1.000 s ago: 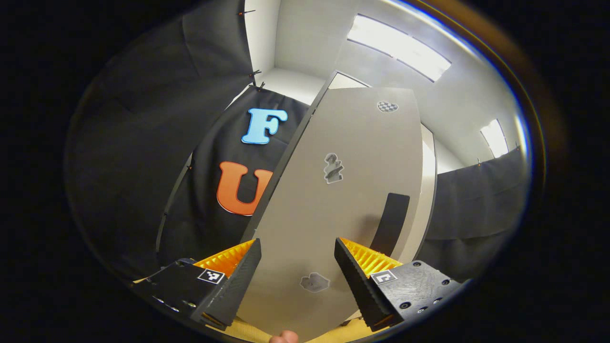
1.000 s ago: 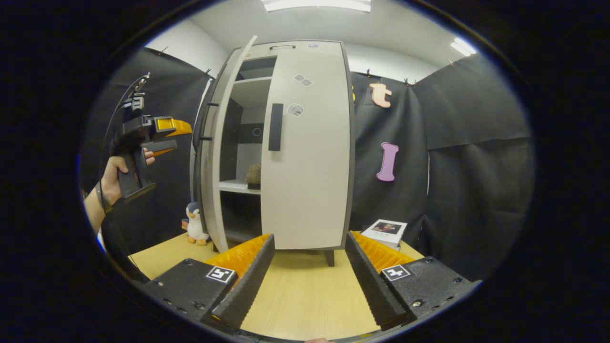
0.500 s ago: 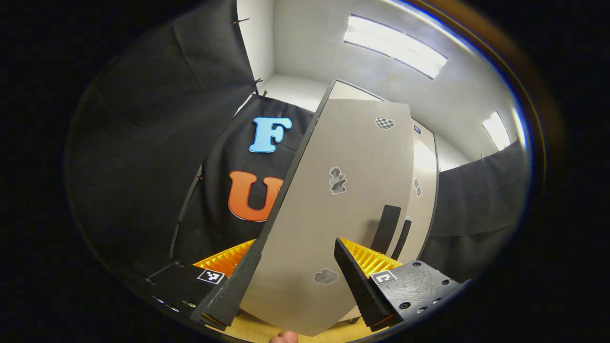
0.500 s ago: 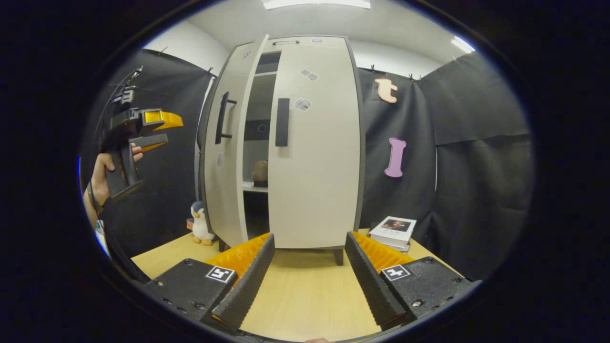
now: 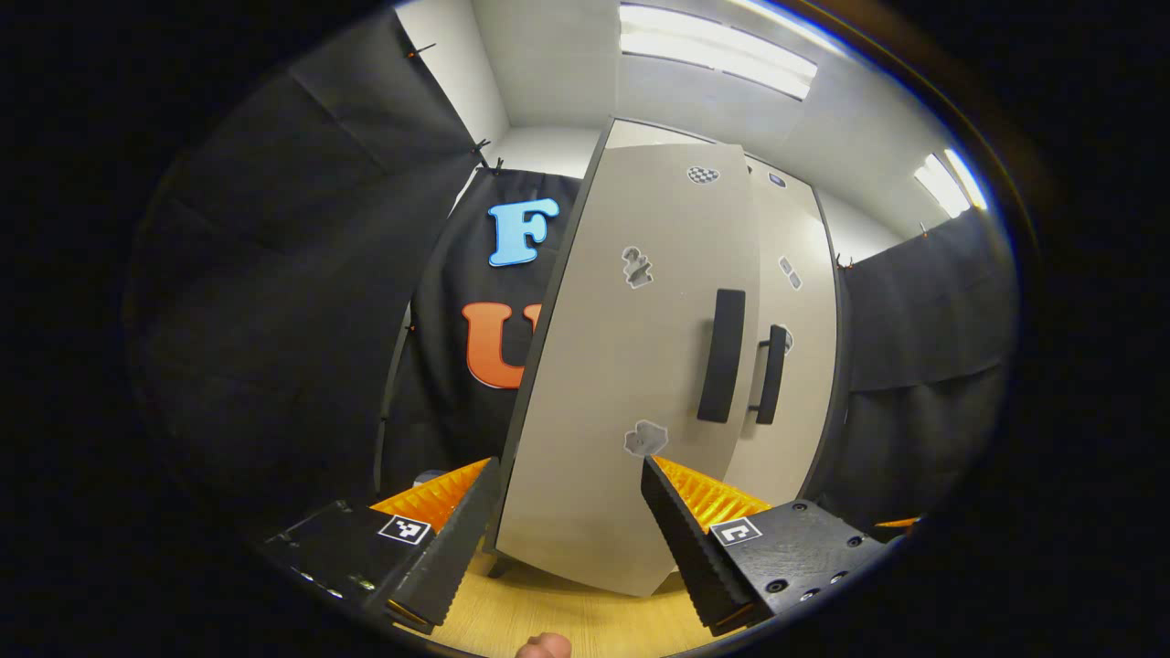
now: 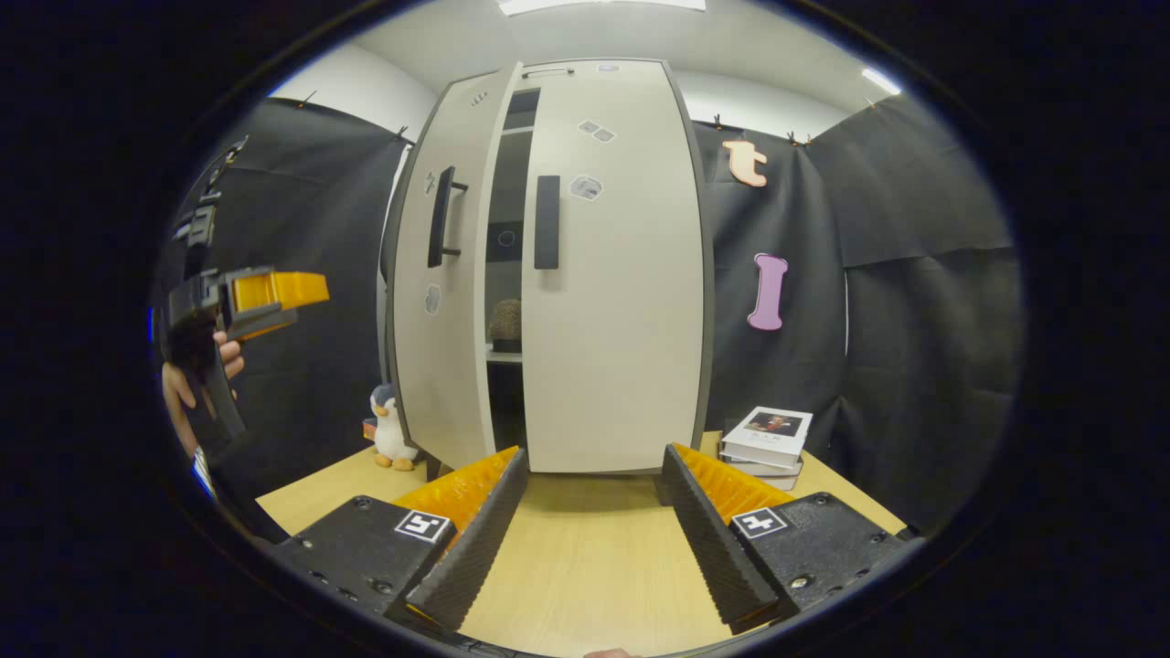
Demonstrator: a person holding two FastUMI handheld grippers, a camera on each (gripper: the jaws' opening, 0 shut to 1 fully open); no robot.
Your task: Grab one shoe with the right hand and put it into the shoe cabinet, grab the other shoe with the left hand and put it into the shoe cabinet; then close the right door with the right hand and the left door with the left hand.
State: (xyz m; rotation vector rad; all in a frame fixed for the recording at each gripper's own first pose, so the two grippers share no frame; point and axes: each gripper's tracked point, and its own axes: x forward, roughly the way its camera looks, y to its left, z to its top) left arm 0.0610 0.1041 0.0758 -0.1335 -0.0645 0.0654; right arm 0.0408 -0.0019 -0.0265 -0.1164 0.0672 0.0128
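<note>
Staged recording booth, not a lived-in room. Black cloth [image 6: 914,228] clipped up as walls on all sides, white room wall [image 6: 356,91] and ceiling light panels [image 5: 713,50] showing above it. Pale two-door shoe cabinet [image 6: 612,274] stands on a light wooden tabletop [image 6: 585,567], with props beside it: penguin plush toy [image 6: 391,428], stacked books [image 6: 766,440].

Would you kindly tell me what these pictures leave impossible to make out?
- Second shoe: right gripper view; the left door and right door hide most of the cabinet, showing one brown shoe.
- Door gap: left gripper view; the left door hides it.
- Book cover: right gripper view; too small.
</note>
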